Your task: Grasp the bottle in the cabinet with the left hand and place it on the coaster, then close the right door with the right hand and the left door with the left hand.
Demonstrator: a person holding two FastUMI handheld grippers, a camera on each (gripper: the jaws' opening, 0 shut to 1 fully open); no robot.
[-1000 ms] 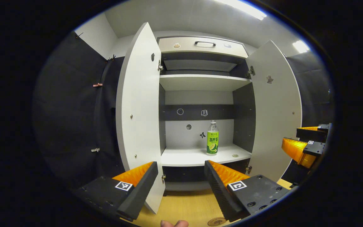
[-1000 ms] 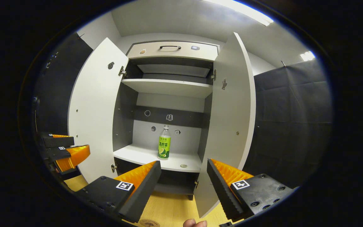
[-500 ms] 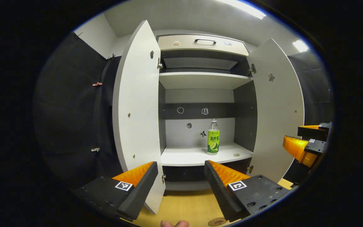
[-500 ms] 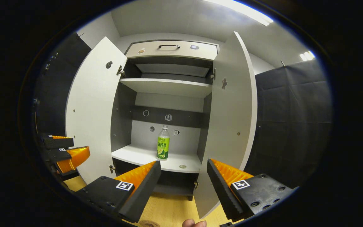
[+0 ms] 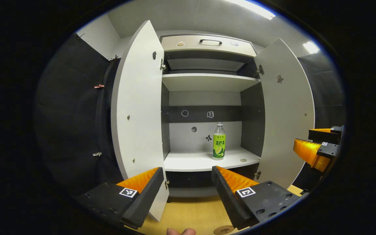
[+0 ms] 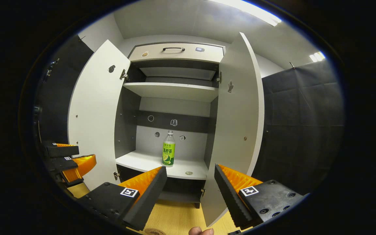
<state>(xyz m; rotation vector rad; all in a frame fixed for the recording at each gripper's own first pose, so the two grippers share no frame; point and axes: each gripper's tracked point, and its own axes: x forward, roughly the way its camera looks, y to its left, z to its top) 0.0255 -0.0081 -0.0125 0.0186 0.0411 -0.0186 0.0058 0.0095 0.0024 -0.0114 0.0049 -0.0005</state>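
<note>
A clear bottle with a green label [image 5: 219, 142] [image 6: 168, 149] stands upright on the lower shelf [image 5: 194, 161] of a white cabinet. Both doors hang open: the left door [image 5: 139, 111] [image 6: 93, 114] and the right door [image 5: 287, 111] [image 6: 238, 130]. My left gripper [image 5: 187, 171] is open in front of the cabinet, well short of the bottle, with nothing between its fingers. My right gripper [image 6: 189, 169] is open too, just left of the right door's edge. A round coaster [image 5: 224, 229] lies on the wooden table at the bottom edge of the left gripper view.
A small round disc [image 5: 243, 160] lies on the lower shelf right of the bottle. An upper shelf [image 5: 207, 81] and a drawer with a dark handle [image 5: 210, 41] sit above. A fingertip [image 5: 180, 231] shows at the bottom. Black cloth flanks the cabinet.
Both grippers have edged slightly closer to the cabinet, which looks a little larger. The bottle and the doors stay where they were, and both grippers stay open.
</note>
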